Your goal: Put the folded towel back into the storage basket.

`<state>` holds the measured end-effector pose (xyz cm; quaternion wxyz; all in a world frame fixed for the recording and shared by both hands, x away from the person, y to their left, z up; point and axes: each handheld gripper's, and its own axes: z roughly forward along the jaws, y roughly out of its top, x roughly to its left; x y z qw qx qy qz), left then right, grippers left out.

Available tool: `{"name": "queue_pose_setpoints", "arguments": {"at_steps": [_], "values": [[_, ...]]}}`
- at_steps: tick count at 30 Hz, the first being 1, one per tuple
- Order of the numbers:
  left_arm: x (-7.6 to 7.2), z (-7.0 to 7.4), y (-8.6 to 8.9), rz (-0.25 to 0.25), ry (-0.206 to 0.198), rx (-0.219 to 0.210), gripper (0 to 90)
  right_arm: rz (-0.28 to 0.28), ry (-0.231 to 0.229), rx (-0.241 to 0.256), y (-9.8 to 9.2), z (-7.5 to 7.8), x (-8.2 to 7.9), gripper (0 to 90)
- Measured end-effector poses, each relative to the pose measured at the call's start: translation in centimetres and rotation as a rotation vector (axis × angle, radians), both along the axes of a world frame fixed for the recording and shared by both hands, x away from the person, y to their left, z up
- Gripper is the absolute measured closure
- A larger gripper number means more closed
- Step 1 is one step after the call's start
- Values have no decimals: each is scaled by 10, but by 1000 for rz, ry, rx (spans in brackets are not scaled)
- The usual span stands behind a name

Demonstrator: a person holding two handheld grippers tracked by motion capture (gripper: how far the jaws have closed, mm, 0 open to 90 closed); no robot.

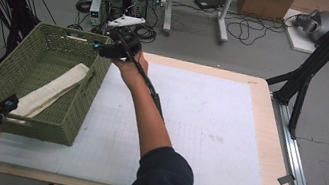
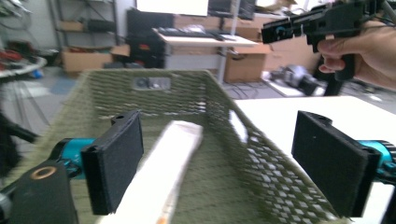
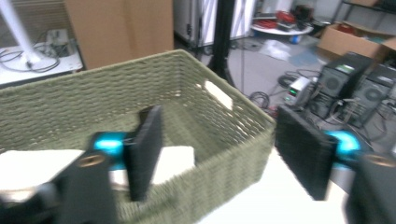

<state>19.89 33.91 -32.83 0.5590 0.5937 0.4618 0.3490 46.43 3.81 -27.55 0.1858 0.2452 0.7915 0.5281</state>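
From the high view we see the green woven basket (image 1: 48, 78) at left on the white mat (image 1: 187, 126), a folded cream cloth (image 1: 51, 89) lying lengthwise inside.

The left gripper (image 2: 219, 158) gapes empty at the near rim.

The right gripper (image 3: 224, 154) straddles the far corner, wide open.
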Motion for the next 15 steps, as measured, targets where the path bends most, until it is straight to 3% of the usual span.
{"name": "queue_pose_setpoints", "arguments": {"at_steps": [2,6,9,15], "values": [[4,-2,-7,-39,15,-6,170,5,26,27,-16,0,0,240],[13,-2,-23,-100,30,-21,171,-2,45,18,-47,1,-5,201],[19,-1,-36,-156,23,-35,170,-6,43,18,-75,0,-15,193],[30,0,-70,-274,14,-56,171,-25,21,-27,-127,-9,-40,187]]}}
